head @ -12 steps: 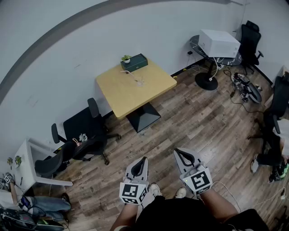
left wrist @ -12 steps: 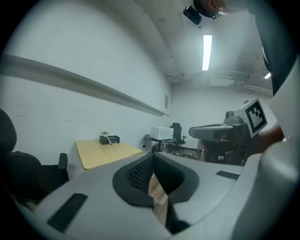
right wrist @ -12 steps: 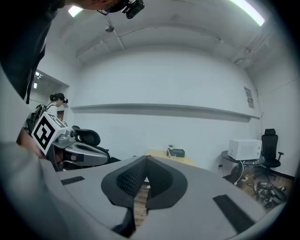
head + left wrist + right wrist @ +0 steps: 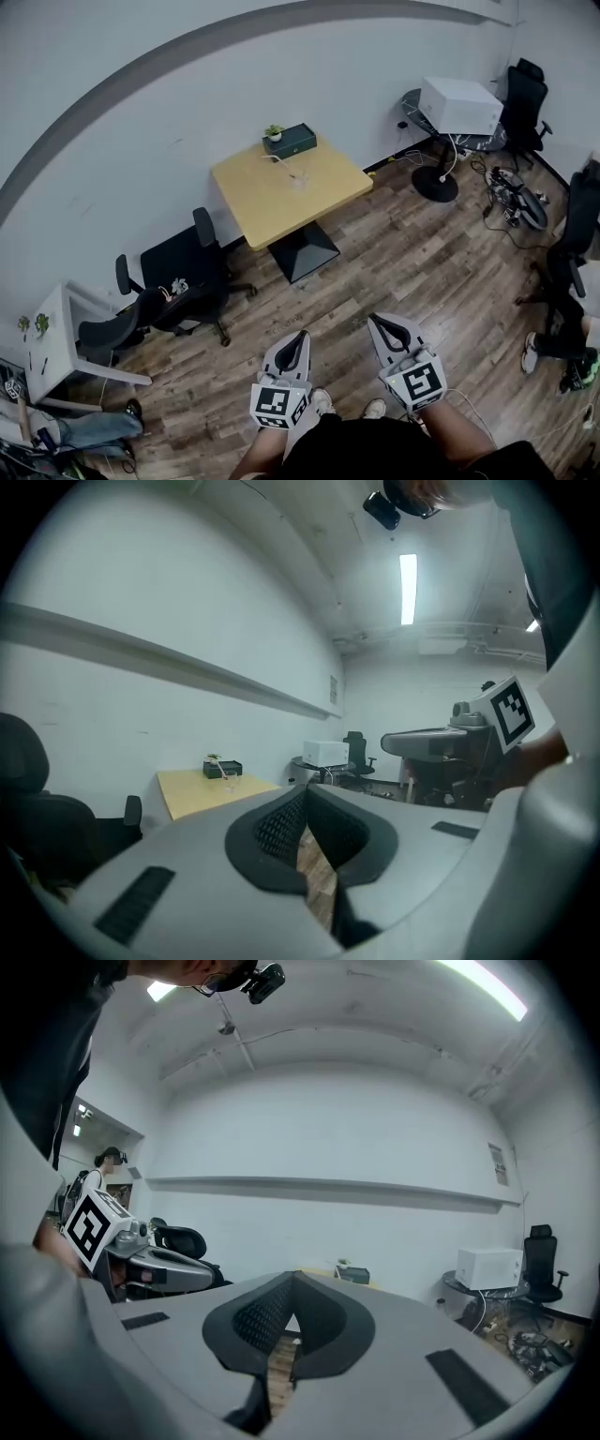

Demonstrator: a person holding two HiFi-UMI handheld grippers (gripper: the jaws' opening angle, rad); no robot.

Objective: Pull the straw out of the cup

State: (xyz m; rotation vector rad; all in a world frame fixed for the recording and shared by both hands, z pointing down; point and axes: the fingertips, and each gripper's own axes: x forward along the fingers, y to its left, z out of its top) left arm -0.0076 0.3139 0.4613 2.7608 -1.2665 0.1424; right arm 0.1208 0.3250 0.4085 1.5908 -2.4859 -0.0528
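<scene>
So both grippers are nowhere near the action. The left gripper [image 4: 292,345] and right gripper [image 4: 386,328] sit side by side low in the head view, over the wood floor [image 4: 403,253], noses aimed roughly toward the table [image 4: 272,211]. Each gripper's own view shows its jaws clenched tip to tip with nothing between them, only floor planks showing through the gap behind the tips.

The clear cup [image 4: 299,179] stands well apart from them, across the room on the yellow table. It's near the table's far corner, just in front of a dark green box [image 4: 292,141] on the far edge with a tiny plant [image 4: 274,131] on it. The straw [image 4: 284,165] is in the cup, leaning out toward the box. In the left gripper view the cup [image 4: 230,776] is a speck left of the jaw tips.
</scene>
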